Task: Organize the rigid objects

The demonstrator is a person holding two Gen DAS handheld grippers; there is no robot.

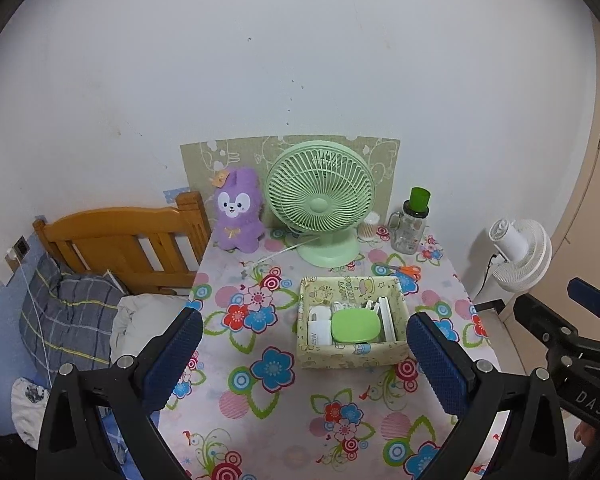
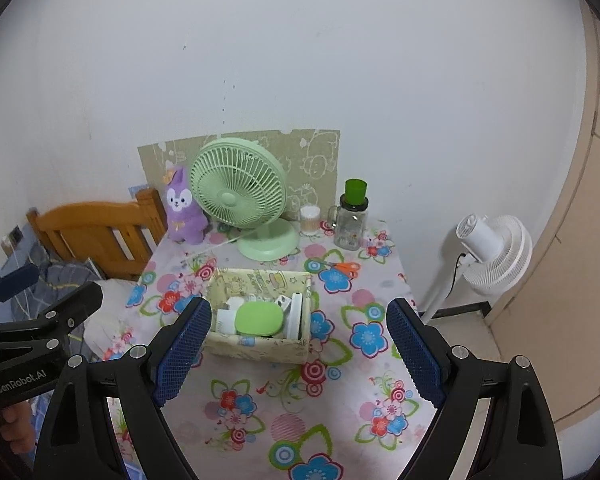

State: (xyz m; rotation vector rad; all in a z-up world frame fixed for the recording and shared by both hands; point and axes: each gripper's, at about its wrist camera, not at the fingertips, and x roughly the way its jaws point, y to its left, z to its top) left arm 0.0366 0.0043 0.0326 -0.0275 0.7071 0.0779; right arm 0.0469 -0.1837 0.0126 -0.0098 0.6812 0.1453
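Left wrist view: the left tongs hang spread wide and empty above a flower-patterned table, framing a yellow storage box that holds a green case and white chargers.

Right wrist view: the right tongs, likewise wide apart and empty, flank the same box; orange-handled scissors lie behind it, near a green desk fan.

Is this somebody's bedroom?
Probably a bedroom, yes. A wooden bed frame with a pillow stands beside a small table, and on it sit a purple plush bunny and a green desk fan.
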